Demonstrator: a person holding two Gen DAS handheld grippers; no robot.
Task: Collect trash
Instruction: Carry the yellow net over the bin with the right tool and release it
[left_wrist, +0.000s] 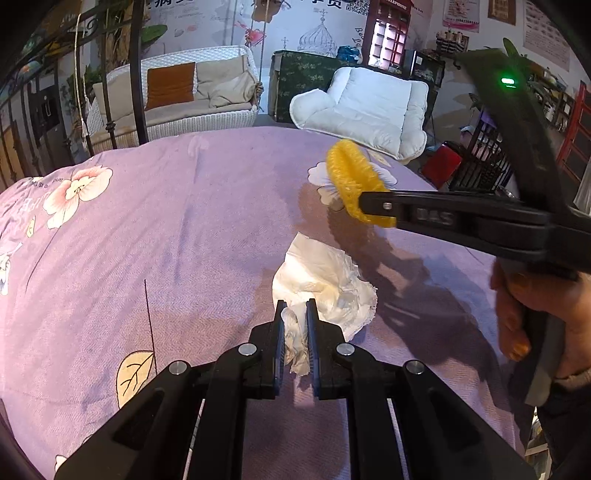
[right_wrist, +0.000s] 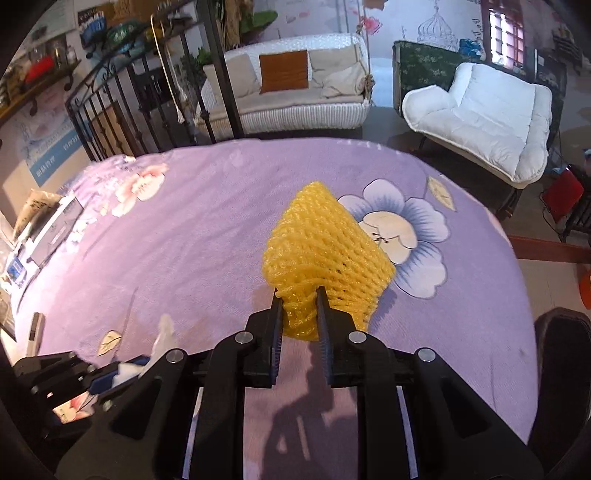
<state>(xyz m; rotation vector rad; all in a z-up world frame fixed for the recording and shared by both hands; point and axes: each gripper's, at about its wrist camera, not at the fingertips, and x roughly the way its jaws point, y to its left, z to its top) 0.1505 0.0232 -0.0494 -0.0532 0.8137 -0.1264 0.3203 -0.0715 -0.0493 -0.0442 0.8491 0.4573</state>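
Yellow foam net (right_wrist: 325, 243) is clenched in the right gripper (right_wrist: 299, 317), lifted off the purple-clothed table (right_wrist: 184, 240). The left gripper (left_wrist: 295, 332) grips white tissue (left_wrist: 325, 280) resting there.

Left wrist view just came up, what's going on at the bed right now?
A person is clearing trash off the purple floral bedspread with a handheld gripper in each hand. The left gripper has its jaws shut on a crumpled white tissue, most of which lies on the bedspread. The right gripper is clamped on a yellow foam fruit net, which looks lifted clear of the cover in the left wrist view. Neither piece has been dropped anywhere yet.
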